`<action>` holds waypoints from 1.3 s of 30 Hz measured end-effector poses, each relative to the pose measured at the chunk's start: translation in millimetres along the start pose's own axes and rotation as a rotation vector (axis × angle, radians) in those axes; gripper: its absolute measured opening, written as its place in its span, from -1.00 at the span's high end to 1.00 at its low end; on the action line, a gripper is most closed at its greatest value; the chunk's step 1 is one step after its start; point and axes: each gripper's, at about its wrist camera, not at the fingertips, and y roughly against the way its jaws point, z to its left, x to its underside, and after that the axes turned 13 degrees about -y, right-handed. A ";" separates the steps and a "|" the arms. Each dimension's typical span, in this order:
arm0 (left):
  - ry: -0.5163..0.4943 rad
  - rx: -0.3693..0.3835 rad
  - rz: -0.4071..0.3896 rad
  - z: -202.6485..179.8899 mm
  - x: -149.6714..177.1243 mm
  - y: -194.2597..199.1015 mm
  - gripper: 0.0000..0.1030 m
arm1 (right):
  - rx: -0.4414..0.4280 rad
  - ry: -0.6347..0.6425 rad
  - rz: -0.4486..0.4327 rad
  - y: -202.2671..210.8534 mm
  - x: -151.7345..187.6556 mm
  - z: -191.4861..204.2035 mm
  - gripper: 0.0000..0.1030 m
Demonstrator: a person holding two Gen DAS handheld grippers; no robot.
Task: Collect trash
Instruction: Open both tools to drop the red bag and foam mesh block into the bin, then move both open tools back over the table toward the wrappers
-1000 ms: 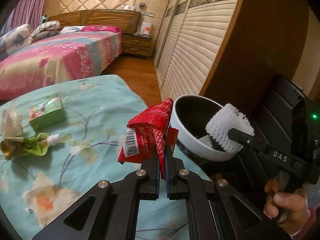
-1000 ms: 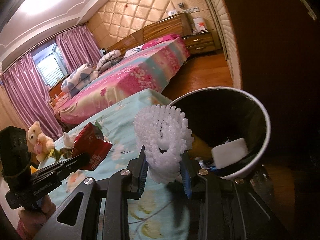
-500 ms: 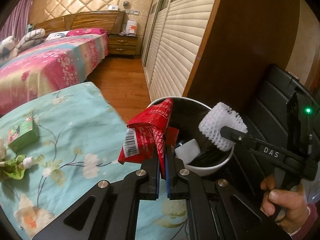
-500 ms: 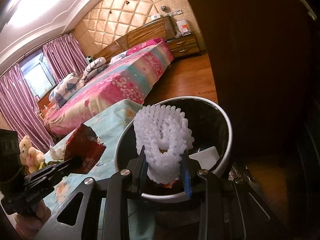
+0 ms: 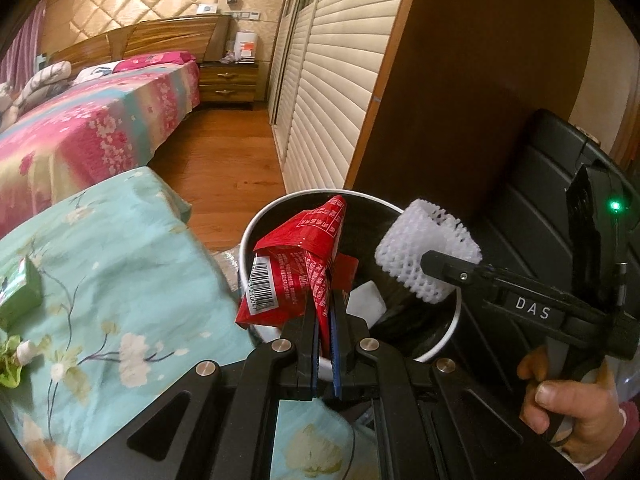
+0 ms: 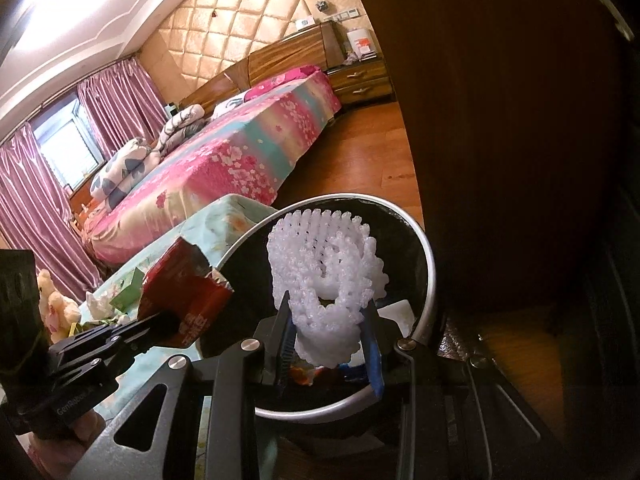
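My left gripper is shut on a red snack wrapper and holds it over the near rim of a white-rimmed black trash bin. My right gripper is shut on a white foam fruit net and holds it above the bin's opening. The net also shows in the left wrist view, and the wrapper in the right wrist view. A white scrap lies inside the bin.
The table wears a teal floral cloth, with a green carton and a green wrapper at its left. A dark wooden cabinet and a black case stand behind the bin. A bed lies beyond.
Both grippers have moved toward the bin with their loads. The wrapper and the foam net now hang over the bin's opening, which sits lower in both views.
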 end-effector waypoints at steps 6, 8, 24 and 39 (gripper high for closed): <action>-0.004 0.002 0.008 -3.5 -0.8 -5.5 0.94 | 0.004 -0.006 0.014 -7.6 -4.9 -1.9 0.41; -0.002 0.003 0.013 -4.6 -1.5 -6.8 0.93 | 0.004 -0.008 0.018 -9.6 -6.4 -2.6 0.40; 0.032 -0.014 0.017 -7.4 5.3 2.6 0.16 | -0.003 -0.029 0.010 -7.6 -8.6 -9.1 -0.34; 0.145 -0.079 0.007 19.6 54.9 55.0 -0.07 | -0.077 -0.035 -0.027 11.0 11.8 15.9 -0.64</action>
